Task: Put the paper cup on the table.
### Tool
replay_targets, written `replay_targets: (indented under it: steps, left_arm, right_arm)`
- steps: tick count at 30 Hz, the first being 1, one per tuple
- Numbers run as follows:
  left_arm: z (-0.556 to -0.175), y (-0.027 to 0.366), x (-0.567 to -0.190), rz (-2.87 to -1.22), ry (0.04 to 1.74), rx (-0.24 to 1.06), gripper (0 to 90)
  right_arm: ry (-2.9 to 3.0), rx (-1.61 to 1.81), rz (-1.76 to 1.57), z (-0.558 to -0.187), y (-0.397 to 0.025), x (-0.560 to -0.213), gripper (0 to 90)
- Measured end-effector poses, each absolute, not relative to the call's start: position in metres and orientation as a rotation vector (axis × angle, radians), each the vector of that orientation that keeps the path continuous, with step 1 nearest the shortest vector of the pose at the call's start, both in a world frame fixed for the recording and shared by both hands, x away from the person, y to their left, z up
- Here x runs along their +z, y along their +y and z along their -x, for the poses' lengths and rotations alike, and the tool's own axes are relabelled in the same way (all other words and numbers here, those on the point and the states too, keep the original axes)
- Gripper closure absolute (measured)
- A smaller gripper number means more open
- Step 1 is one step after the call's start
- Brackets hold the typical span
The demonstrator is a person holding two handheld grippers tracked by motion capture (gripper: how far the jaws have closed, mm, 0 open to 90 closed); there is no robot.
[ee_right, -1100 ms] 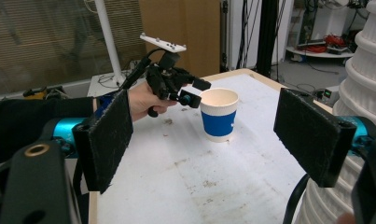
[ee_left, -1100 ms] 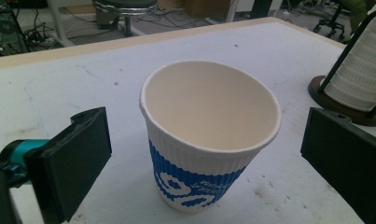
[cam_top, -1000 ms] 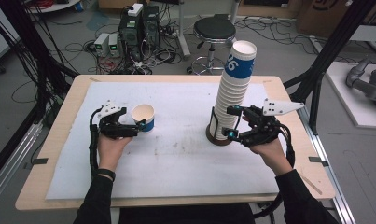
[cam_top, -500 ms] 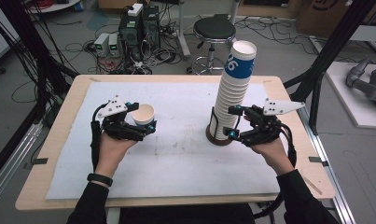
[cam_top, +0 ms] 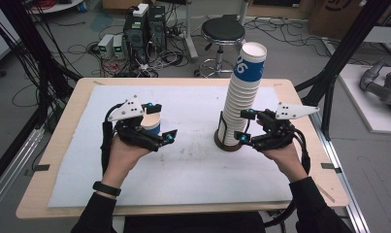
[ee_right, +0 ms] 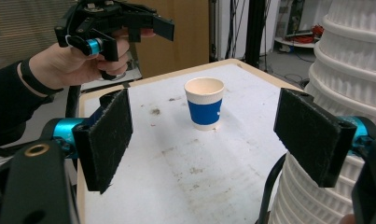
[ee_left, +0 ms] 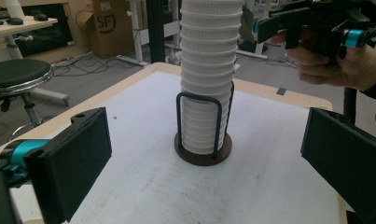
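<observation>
Left gripper (cam_top: 159,124) is lifting up and back from the single cup (cam_top: 151,126), which is standing upright on the white mat (cam_top: 193,170), left of center. A second ago the left jaws were sitting around that cup at table level; half a second ago the hand was starting to rise with the cup at the jaws. Now the right gripper view is showing the cup (ee_right: 205,103) standing alone, blue band, open mouth up, nothing touching it, and the left gripper (ee_right: 118,28) hanging in the air above and behind it. Left jaws are standing wide open, holding nothing.

Right gripper (cam_top: 245,125) is staying put beside the tall stack of cups (cam_top: 241,92), just right of center, same spot as in both earlier pictures. Its jaws are spread wide on either side of the lower stack, near it, but I cannot tell whether a pad is touching; nothing is being gripped. In the left gripper view the stack (ee_left: 206,74) is sitting in its wire holder (ee_left: 203,150), with the right gripper (ee_left: 311,25) high at far right of it.

Meaning, as a judgement: the release of the single cup looks finished, so the placing step is likely done. Probably the right hand is lining up for the stack next, maybe to pull another cup.
</observation>
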State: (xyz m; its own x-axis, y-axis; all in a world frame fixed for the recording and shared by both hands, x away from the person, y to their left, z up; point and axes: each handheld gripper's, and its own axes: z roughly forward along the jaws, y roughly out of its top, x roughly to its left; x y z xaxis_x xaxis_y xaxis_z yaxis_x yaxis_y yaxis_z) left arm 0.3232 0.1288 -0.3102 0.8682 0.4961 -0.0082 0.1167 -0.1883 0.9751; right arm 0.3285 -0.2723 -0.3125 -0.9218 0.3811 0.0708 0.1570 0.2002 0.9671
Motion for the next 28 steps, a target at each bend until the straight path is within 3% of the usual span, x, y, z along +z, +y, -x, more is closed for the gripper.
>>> replay_targets:
  steps: [28]
  left_arm:
    - [-0.3198, 0.1244, -0.3041, -1.748, 0.434, 0.351, 1.7]
  right_arm:
    - [2.279, 1.794, -0.524, -0.3274, -0.2731, -0.3143, 19.6]
